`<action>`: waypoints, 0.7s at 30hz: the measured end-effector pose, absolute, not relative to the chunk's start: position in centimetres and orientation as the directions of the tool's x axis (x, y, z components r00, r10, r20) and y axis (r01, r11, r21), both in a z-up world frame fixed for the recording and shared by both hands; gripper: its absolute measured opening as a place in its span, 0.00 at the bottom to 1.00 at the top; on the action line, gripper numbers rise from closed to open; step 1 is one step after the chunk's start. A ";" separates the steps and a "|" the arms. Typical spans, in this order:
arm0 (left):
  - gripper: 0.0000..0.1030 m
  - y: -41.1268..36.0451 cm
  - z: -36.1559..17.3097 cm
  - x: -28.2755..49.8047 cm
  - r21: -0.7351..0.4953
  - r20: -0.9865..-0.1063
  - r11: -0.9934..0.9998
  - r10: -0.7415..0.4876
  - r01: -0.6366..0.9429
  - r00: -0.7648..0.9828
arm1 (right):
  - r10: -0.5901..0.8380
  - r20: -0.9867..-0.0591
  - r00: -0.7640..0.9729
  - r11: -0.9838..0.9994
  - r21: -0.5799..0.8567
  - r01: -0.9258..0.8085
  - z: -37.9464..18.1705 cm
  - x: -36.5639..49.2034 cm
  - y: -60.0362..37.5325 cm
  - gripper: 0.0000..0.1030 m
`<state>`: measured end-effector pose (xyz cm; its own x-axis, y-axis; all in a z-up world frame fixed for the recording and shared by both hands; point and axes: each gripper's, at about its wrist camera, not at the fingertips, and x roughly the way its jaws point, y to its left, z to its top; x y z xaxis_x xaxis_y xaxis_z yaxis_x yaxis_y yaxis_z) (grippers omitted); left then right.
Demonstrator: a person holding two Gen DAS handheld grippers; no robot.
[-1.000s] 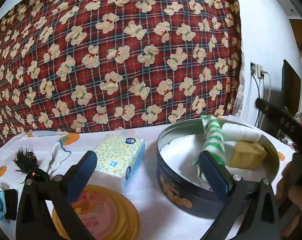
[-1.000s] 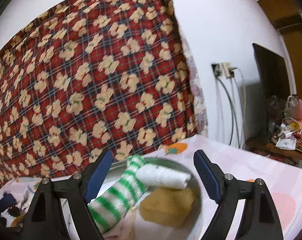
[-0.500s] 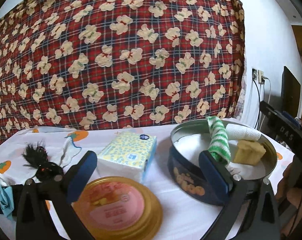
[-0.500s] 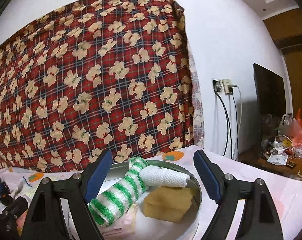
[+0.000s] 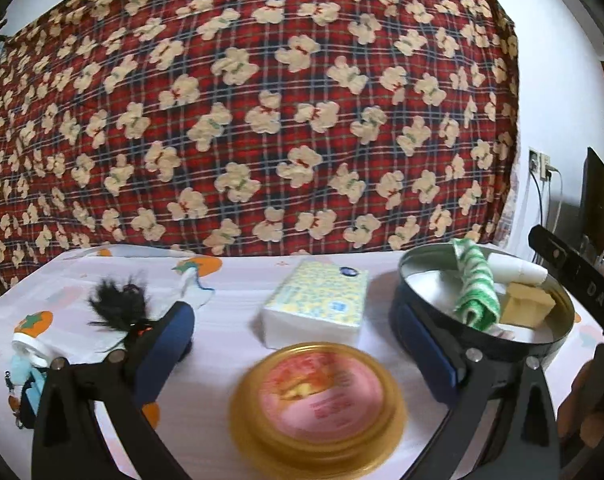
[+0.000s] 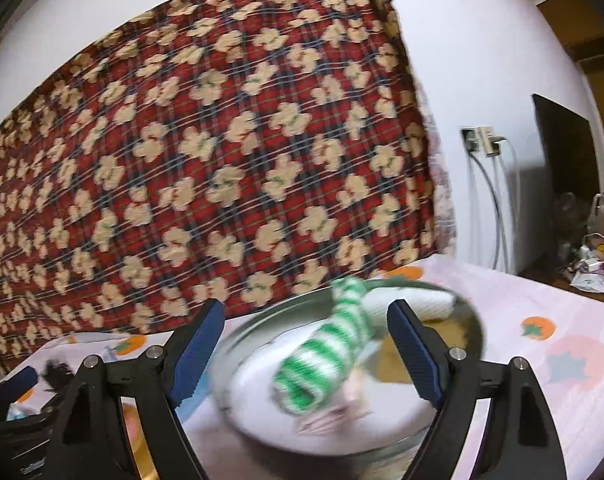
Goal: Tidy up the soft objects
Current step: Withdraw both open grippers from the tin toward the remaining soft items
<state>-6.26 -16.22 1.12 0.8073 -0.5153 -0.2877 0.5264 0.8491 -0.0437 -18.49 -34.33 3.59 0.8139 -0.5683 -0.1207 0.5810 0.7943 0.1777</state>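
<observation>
Both your grippers, left and right, are spread, nothing held. You've pulled back from the tin since the earlier frame. Striped roll sits inside it; tissue pack beside it.

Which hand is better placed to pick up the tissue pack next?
Left, probably. The left tongs are open and face the tissue pack beyond the gold lid. The right tongs frame the tin.
</observation>
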 end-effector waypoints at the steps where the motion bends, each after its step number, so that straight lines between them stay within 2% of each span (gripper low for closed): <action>1: 1.00 -15.8 1.1 -6.0 -0.048 -0.289 0.853 -0.511 0.520 0.810 | -0.561 -0.120 0.819 0.800 0.174 0.574 3.6 -18.2 -33.9 0.83; 10: 1.00 -11.9 0.9 -4.1 -0.074 -0.296 0.883 -0.464 0.464 0.835 | -0.459 -0.115 0.881 0.869 0.147 0.472 3.3 -15.5 -28.4 0.83; 21: 1.00 -6.3 0.5 -1.7 -0.127 -0.325 0.916 -0.400 0.380 0.857 | -0.308 -0.160 0.938 0.935 0.129 0.330 2.8 -12.0 -22.5 0.83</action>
